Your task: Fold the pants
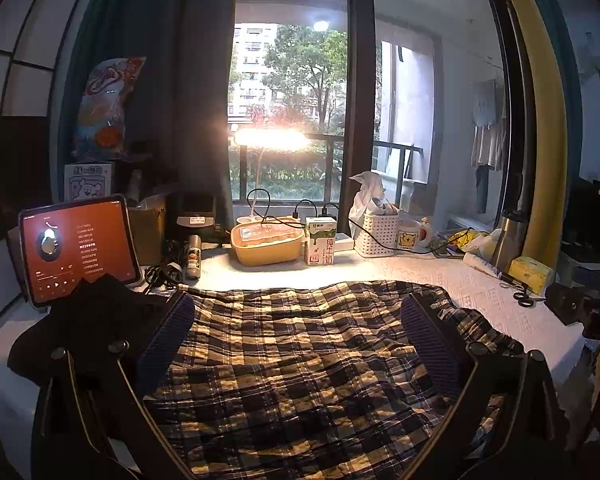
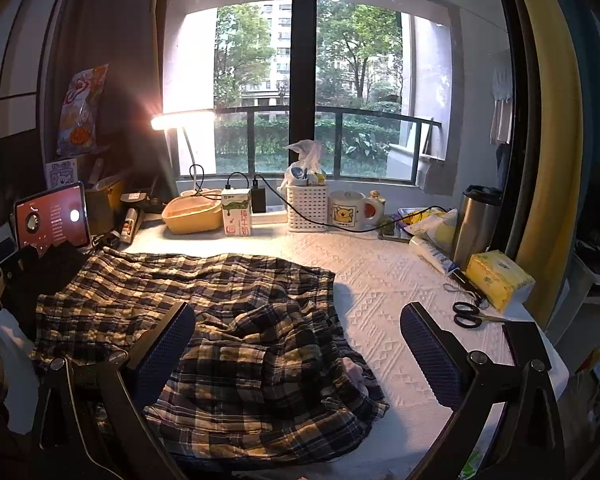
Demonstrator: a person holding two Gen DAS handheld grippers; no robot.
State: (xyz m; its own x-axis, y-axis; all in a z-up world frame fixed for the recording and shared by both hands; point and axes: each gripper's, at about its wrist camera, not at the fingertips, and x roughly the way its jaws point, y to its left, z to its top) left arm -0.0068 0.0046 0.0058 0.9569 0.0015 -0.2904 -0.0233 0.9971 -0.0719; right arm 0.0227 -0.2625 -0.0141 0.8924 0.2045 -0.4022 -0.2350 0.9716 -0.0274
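Plaid pants (image 1: 292, 360) in dark blue and yellow checks lie spread and rumpled on the white textured tablecloth (image 2: 380, 280). In the right wrist view the pants (image 2: 220, 320) cover the left half of the table, with a bunched waist end near the front. My left gripper (image 1: 296, 320) is open and empty above the middle of the pants. My right gripper (image 2: 298, 328) is open and empty, its left finger over the pants' right part, its right finger over bare cloth.
A dark garment (image 1: 88, 320) lies at the left by a lit tablet (image 1: 78, 248). Along the back stand a yellow box (image 1: 266, 242), milk carton (image 1: 320, 240), white basket (image 1: 380, 234) and mug (image 2: 346, 210). Scissors (image 2: 466, 314), tissue pack (image 2: 498, 278) and steel tumbler (image 2: 476, 224) are at the right.
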